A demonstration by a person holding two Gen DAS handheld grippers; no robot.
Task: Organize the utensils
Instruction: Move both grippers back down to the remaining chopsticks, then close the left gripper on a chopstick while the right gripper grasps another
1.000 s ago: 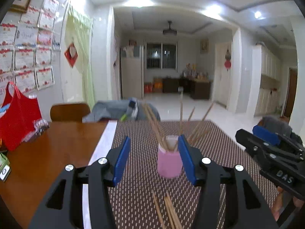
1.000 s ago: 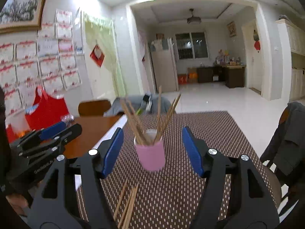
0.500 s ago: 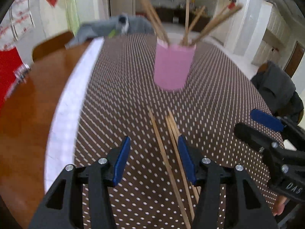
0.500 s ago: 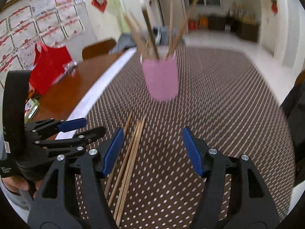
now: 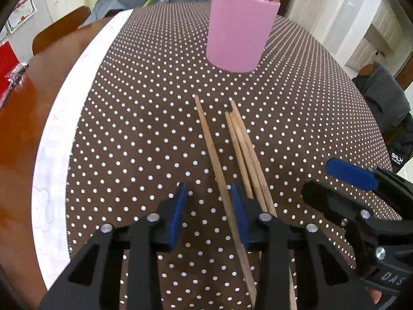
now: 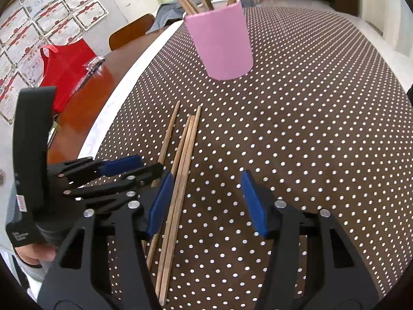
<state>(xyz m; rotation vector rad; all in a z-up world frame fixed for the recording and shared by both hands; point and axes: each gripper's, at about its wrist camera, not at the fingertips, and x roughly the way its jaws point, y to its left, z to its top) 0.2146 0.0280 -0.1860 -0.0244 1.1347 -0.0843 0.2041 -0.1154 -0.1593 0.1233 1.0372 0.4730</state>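
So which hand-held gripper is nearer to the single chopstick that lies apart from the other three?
Left. The left hand-held gripper, jaws closing, straddles the single chopstick. The right hand-held gripper is beside it, over the three-chopstick bundle.

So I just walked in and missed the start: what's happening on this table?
A person holds a claw in each hand over loose chopsticks lying on the dotted mat in front of a pink cup already holding several. The left claw is closing around one separate chopstick; the right claw is closing too, with the other chopsticks just inside its left pad. Neither grips anything yet.
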